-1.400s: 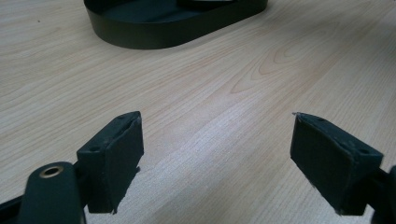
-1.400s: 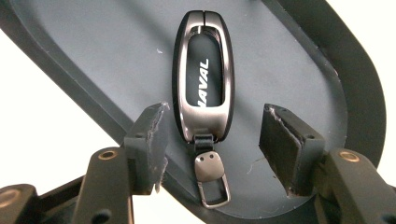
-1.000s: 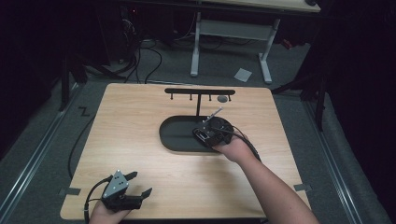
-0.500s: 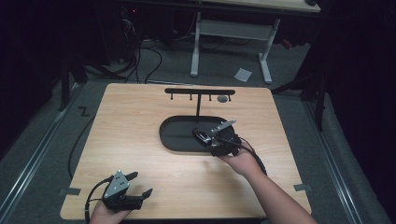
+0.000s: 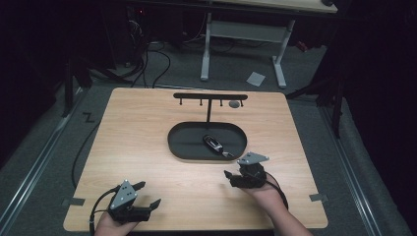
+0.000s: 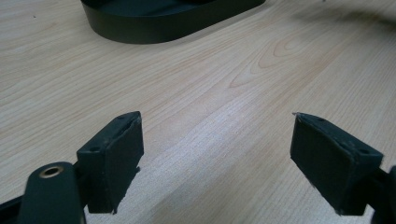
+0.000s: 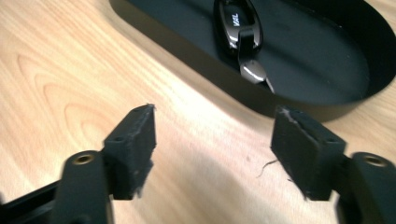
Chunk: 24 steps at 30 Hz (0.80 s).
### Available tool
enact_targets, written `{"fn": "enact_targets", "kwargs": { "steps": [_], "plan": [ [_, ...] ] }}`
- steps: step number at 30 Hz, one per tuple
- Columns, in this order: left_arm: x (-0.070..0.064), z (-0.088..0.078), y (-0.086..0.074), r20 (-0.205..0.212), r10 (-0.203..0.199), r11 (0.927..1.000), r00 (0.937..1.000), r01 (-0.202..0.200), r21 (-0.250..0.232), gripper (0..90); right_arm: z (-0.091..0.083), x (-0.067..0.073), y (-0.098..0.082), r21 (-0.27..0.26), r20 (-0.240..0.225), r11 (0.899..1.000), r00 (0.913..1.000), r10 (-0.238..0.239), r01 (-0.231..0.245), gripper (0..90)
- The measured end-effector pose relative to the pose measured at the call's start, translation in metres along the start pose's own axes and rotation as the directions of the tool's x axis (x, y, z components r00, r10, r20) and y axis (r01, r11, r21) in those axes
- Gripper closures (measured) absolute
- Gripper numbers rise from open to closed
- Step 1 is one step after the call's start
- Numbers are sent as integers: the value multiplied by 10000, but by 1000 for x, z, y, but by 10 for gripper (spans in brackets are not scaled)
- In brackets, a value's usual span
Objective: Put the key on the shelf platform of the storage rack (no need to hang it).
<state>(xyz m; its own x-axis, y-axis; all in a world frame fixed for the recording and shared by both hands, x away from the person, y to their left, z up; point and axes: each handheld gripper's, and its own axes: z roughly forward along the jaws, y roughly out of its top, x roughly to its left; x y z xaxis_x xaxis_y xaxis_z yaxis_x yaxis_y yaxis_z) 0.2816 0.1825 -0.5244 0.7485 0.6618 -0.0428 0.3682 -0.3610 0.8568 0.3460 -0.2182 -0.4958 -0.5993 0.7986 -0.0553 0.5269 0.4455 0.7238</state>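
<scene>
Comparing this moment with a second ago, I see my right gripper (image 5: 235, 175) has come out of the black oval tray (image 5: 187, 147) and back toward my side of the table; it now sits over bare wood just in front of the tray's near rim. Its jaws have just been opening, and in the right gripper view they stand apart with only tabletop between them, nothing held. The car key (image 5: 215, 145), which the gripper was covering earlier, now lies in the tray, right of its middle, with the dark fob (image 7: 237, 24) toward the back and the shiny metal blade (image 7: 254, 72) pointing to the near wall. My left gripper (image 5: 146, 195) has kept its place at the near left corner of the table, jaws spread wide and empty, resting low over the wood.

The wooden table (image 5: 137, 128) is pale, with clear grain and rounded corners. Behind the tray a black rack (image 5: 210, 97) rises on a thin post, its crossbar carrying small pegs, and a small grey round piece (image 5: 234, 103) hangs near its right end. Around the table the room is dim: grey carpet, a white-legged desk frame (image 5: 206, 49) at the back, loose cables (image 5: 147, 59) on the floor to the left, and a scrap of paper (image 5: 255, 78) by the desk's foot.
</scene>
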Motion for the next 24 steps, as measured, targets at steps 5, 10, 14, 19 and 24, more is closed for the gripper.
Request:
{"fn": "enact_targets", "kwargs": {
  "steps": [5, 10, 14, 19, 24],
  "plan": [
    [-1, 0, 0, -31, 50, 10000, 10000, -50, -22, 180, -12, 8, -24, -747, 117, 9970, 9997, 191, -182, 217],
    [-2, 1, 1, 11, 47, 10000, 10000, -47, 7, 180, -27, 9, -48, -1591, 517, 9857, 9966, 643, -553, 195],
    [-4, 3, 1, 61, 131, 9999, 9999, -132, 73, 180, -32, -3, -52, -1802, 848, 9795, 9907, 1069, -902, 167],
    [-3, 3, 1, 81, 129, 9999, 9999, -129, 87, 180, -26, -8, -56, -1596, 705, 9800, 9888, 1317, -1192, 167],
    [-3, 1, 1, 57, 108, 9999, 9999, -108, 54, 180, -26, -8, -56, -1669, 747, 9797, 9893, 1252, -1114, 163]
  ]
}}
